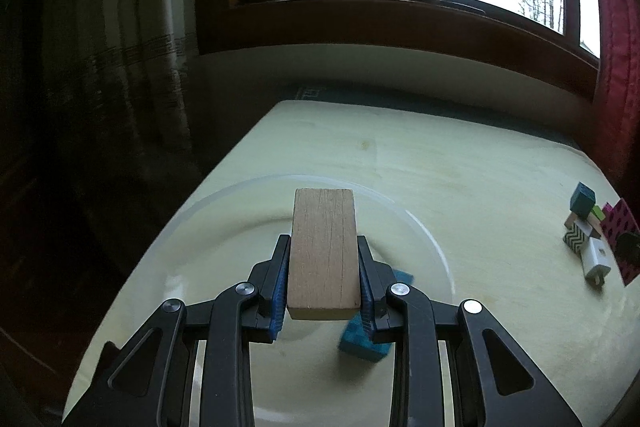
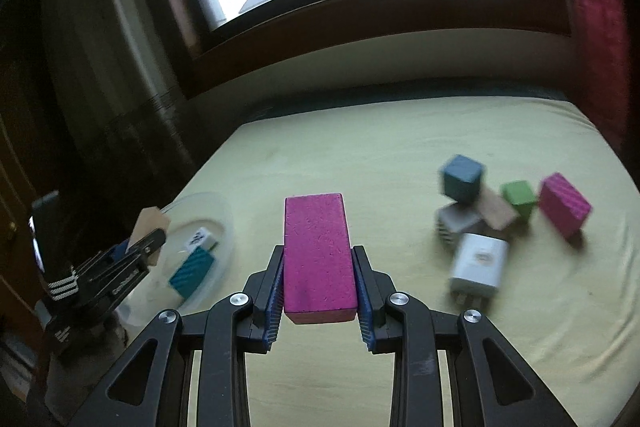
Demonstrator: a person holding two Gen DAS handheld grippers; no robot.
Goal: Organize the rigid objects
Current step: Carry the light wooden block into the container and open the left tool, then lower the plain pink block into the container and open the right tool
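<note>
No writing is legible anywhere. The left gripper (image 1: 324,259) is clamped on a plain wooden block (image 1: 323,251), grain running along its long axis, which points away over a clear plastic plate (image 1: 420,227) near the table's (image 1: 460,163) left edge. A teal textured block (image 1: 366,341) lies on the plate. The right gripper (image 2: 318,267) clasps a speckled magenta block (image 2: 318,255), pointing forward above mid-table. Blocks and a white charger (image 2: 478,263) cluster towards the right edge.

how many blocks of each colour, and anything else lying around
pink blocks: 2, held and by the pile
teal blocks: 2, plate, pile
plain wood blocks: 2, held, pile
green block: 1
grey patterned block: 1
white block on plate: 1
white charger: 1
total: 10
</note>
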